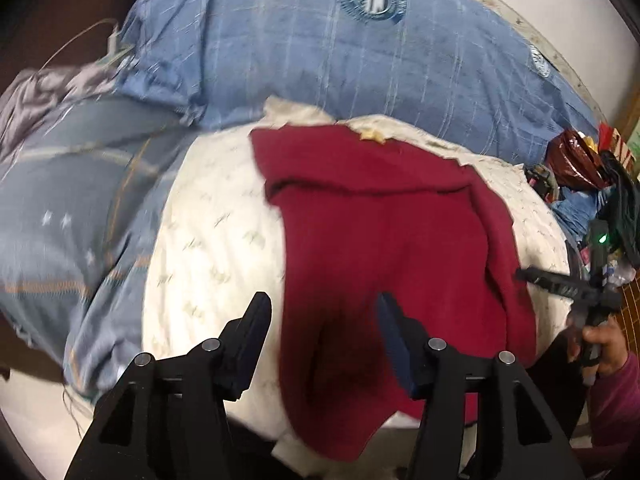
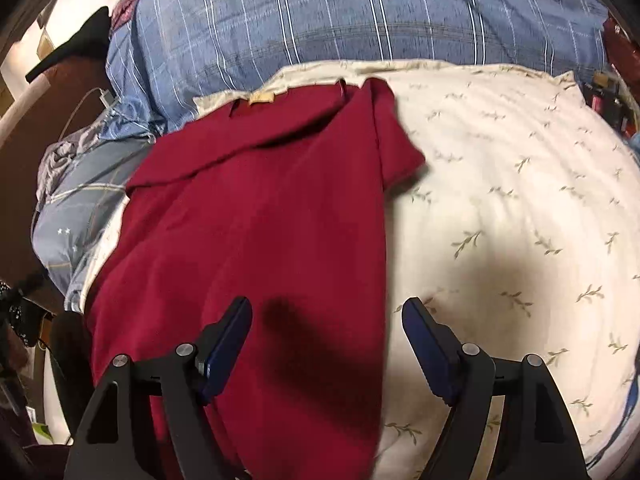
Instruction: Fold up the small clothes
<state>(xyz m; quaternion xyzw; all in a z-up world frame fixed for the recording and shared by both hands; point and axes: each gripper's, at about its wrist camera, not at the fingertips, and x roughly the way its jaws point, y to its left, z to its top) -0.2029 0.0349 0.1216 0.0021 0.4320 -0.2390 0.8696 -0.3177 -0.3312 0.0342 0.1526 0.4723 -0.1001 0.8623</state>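
Observation:
A dark red shirt lies on a cream leaf-print cushion, folded into a long strip with its sides turned in and a tan neck label at the far end. My left gripper hovers open above the shirt's near left edge, its jaws holding nothing. In the right wrist view the same shirt covers the left half of the cushion. My right gripper is open and empty above the shirt's near right edge. A hand in a maroon sleeve holds that gripper at the right of the left wrist view.
A blue checked quilt is bunched behind the cushion. A grey-blue pillow with stars lies to the left, with a white charger and cable near it. Bags and mixed clutter are piled at the far right.

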